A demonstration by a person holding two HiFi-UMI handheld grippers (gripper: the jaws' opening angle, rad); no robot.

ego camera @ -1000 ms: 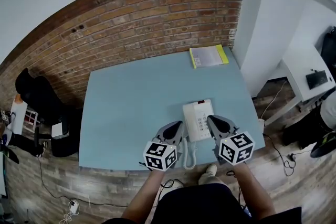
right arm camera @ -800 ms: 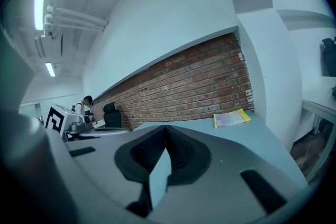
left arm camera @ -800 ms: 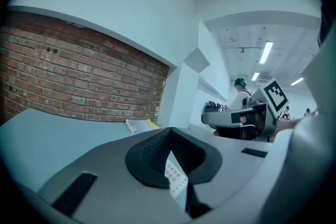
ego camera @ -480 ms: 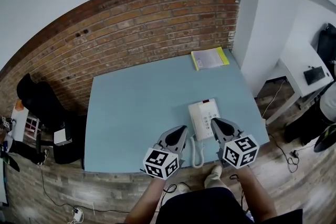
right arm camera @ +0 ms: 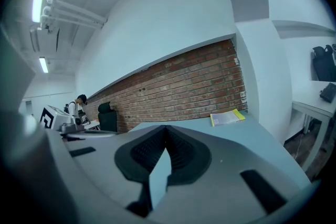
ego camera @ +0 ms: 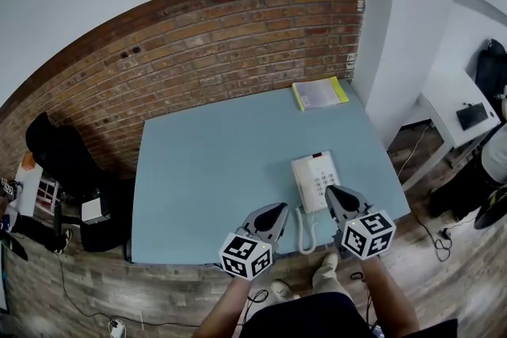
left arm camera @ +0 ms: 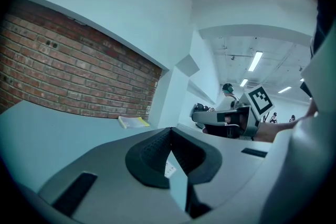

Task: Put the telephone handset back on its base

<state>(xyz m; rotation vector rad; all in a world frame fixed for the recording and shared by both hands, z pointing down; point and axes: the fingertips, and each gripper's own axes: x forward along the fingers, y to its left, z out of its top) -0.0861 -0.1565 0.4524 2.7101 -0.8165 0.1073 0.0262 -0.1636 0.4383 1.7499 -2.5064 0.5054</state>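
Jaws on both grippers were clenched shut, with nothing between them. In the head view, the left gripper (ego camera: 280,207) was at the bottom middle of the frame. The right gripper (ego camera: 330,190) was a little to the right of it. A curly white cord (ego camera: 306,230) lay between the two, near the front edge of the counter (ego camera: 206,178).

Just past the cord sat the white telephone (ego camera: 317,181), on the lower right part of the blue counter. The tip of the right gripper showed at the phone's lower right corner, and it was not clear if they touched. The left gripper was apart from the phone, off to its lower left. The handset (ego camera: 303,183) looked to lie along the left side of the base, but it was too small to be sure.

Farther back, a yellow book (ego camera: 320,93) lay flat at the far right corner of the counter. Behind that stood a brick wall (ego camera: 222,51) across the top of the frame.
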